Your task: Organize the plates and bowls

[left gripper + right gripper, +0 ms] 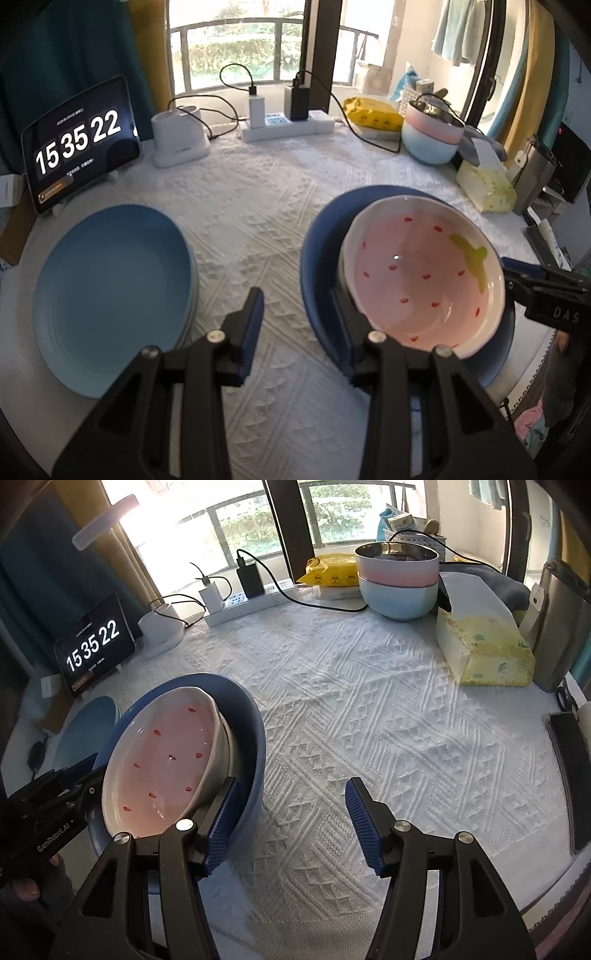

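The white textured tablecloth (369, 709) carries the whole job, which is judged to be well along. A stack of pale blue plates (110, 273) is seen on the left of it, and a pink-over-blue pair of nested bowls (397, 587) at the far edge. Near the front, a dark blue bowl (247, 716) is found holding the pink strawberry-patterned bowl (424, 273), which is tilted inside it rather than seated flat. Settling that bowl level appears to be what is left, as far as can be seen.

The right gripper (291, 827) is held fairly wide, with nothing between its jaws; its left finger is placed just beside, possibly touching, the dark bowl's outer wall. The left gripper (295, 332) is held narrower, over bare cloth; its right finger lies against the dark bowl's near rim, though contact cannot be confirmed.
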A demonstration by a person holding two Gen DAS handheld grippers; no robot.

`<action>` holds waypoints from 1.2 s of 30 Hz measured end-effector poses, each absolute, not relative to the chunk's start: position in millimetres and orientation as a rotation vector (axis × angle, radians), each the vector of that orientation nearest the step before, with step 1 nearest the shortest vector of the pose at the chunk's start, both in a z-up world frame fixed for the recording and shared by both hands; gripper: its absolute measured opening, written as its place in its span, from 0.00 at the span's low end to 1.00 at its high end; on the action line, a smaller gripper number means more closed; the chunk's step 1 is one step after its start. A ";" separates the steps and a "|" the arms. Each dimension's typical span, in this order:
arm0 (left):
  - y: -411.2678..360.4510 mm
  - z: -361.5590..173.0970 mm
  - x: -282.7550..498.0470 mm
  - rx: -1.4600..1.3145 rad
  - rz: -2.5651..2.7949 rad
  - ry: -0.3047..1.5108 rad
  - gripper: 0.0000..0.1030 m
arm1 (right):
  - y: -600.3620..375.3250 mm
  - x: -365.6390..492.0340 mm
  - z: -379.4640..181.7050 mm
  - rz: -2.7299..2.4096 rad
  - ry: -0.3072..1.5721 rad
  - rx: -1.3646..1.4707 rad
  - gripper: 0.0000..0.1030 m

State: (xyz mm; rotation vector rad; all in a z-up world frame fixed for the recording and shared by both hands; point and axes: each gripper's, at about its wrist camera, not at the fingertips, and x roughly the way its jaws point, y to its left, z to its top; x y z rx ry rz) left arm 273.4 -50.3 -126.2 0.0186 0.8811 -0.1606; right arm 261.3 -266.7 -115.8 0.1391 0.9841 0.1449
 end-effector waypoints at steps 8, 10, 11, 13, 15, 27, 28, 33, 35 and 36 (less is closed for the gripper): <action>-51.1 -127.2 270.7 0.004 -0.131 0.854 0.37 | -261.9 266.1 -119.5 0.111 1.021 0.117 0.61; -49.4 -127.7 271.2 -0.012 -0.135 0.857 0.37 | -262.6 265.7 -120.5 0.106 1.018 0.129 0.61; -49.1 -127.8 271.2 -0.015 -0.136 0.857 0.37 | -262.7 265.5 -120.7 0.102 1.015 0.133 0.61; -49.0 -127.9 272.0 -0.019 -0.135 0.861 0.37 | -262.3 265.1 -121.5 0.096 1.010 0.137 0.61; -49.2 -127.9 272.0 -0.022 -0.136 0.861 0.37 | -262.8 265.6 -122.1 0.094 1.012 0.148 0.61; -45.3 -129.4 273.3 -0.076 -0.124 0.867 0.37 | -264.7 265.6 -123.3 0.092 1.009 0.184 0.61; -46.0 -129.2 272.6 -0.071 -0.120 0.862 0.37 | -264.6 265.5 -123.2 0.091 1.010 0.186 0.61; -47.1 -129.7 269.3 -0.070 -0.117 0.838 0.35 | -265.9 263.1 -124.1 0.091 0.999 0.201 0.61; -48.8 -129.2 267.9 -0.055 -0.113 0.826 0.34 | -266.3 262.5 -124.5 0.089 0.995 0.210 0.60; -49.2 -129.2 267.8 -0.054 -0.116 0.826 0.31 | -266.2 262.5 -124.5 0.088 0.994 0.213 0.60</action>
